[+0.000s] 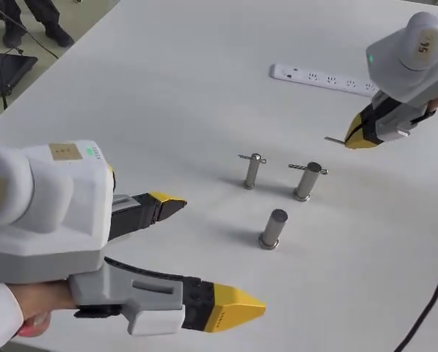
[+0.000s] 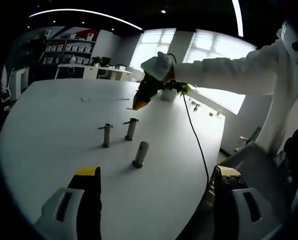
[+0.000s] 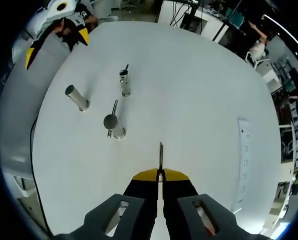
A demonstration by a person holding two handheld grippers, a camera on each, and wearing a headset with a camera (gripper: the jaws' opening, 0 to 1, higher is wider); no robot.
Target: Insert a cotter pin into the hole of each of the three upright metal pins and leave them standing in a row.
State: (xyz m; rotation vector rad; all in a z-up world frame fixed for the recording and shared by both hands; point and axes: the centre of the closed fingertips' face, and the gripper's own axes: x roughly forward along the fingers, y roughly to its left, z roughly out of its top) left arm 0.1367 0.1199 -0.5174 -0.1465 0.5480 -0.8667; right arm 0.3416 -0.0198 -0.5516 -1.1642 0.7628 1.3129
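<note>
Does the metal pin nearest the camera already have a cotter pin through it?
No, the nearest metal pin stands bare, with nothing through its top.

- head view: up high at the near edge of the table (image 1: 167,88), tilted down, fairly close to the three metal pins (image 1: 274,229)
- left gripper view: low, looking across the table at those pins from a bit further back
- right gripper view: above them, pointing steeply down from the opposite side
</note>
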